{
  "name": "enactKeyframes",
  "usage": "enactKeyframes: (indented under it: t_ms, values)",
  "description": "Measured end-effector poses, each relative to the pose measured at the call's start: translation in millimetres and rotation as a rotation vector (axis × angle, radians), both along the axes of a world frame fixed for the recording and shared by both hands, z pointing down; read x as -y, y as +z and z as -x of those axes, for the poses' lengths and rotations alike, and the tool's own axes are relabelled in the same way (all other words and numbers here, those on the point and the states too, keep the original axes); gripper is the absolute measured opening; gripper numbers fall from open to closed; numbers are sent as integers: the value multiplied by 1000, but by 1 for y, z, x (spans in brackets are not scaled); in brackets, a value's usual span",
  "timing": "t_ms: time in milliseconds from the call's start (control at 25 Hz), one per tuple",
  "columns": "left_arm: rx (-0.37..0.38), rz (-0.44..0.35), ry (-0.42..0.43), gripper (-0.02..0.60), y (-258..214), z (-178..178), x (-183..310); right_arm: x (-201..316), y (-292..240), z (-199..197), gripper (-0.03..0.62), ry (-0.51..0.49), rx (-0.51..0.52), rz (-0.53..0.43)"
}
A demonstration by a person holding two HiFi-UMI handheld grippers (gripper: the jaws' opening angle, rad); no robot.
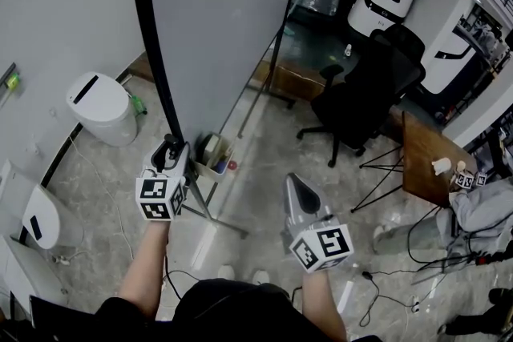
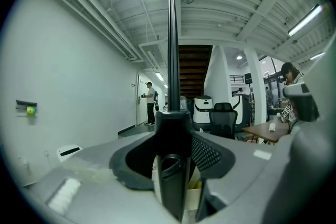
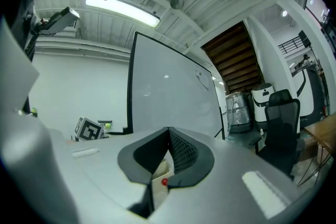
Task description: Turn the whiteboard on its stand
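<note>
From the head view, the whiteboard (image 1: pixel 216 20) stands upright on its stand (image 1: pixel 215 214) and runs away from the person, with its black frame edge (image 1: pixel 152 36) nearest. The left gripper (image 1: pixel 171 146) is clamped on the lower end of that edge. The right gripper (image 1: pixel 293 180) hangs free to the right of the stand, well apart from the board. A small box (image 1: pixel 212 156) of odds and ends sits on the stand just beside the left gripper. A white bin (image 1: pixel 101 108) stands near the wall on the board's left. On the board's right a black office chair (image 1: pixel 365 92) stands close to the far leg of the stand. A wooden table (image 1: pixel 425 160) is behind the chair, and cables (image 1: pixel 401 280) trail over the floor.

In the left gripper view, the black frame edge rises straight up between the two jaws, which press on it from both sides. A person (image 2: pixel 150 103) stands far off at a door, and the chair and table show to the right.

In the right gripper view, the jaws meet at their tips with nothing held between them. The board's grey face fills the middle ahead. The left gripper's marker cube (image 3: pixel 87 128) sits at the board's left corner, and the chair stands at the right.
</note>
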State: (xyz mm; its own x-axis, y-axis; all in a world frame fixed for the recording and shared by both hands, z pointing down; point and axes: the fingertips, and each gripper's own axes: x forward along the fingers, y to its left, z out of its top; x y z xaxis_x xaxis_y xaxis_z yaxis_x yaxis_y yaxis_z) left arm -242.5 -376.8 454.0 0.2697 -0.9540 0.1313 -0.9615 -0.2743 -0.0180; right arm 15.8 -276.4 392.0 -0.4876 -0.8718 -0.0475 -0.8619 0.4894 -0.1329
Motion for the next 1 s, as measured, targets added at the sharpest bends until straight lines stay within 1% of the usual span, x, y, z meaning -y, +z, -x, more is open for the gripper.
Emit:
enactKeyframes:
  t_ms: [720,1000]
  values:
    - [-7,15,-13,198,-5,-1,-2,-1,-4,-14,8,22,9,6]
    - [1,17,-11,199,-9,-3,-16,0,-8,-13,8,8,9,2]
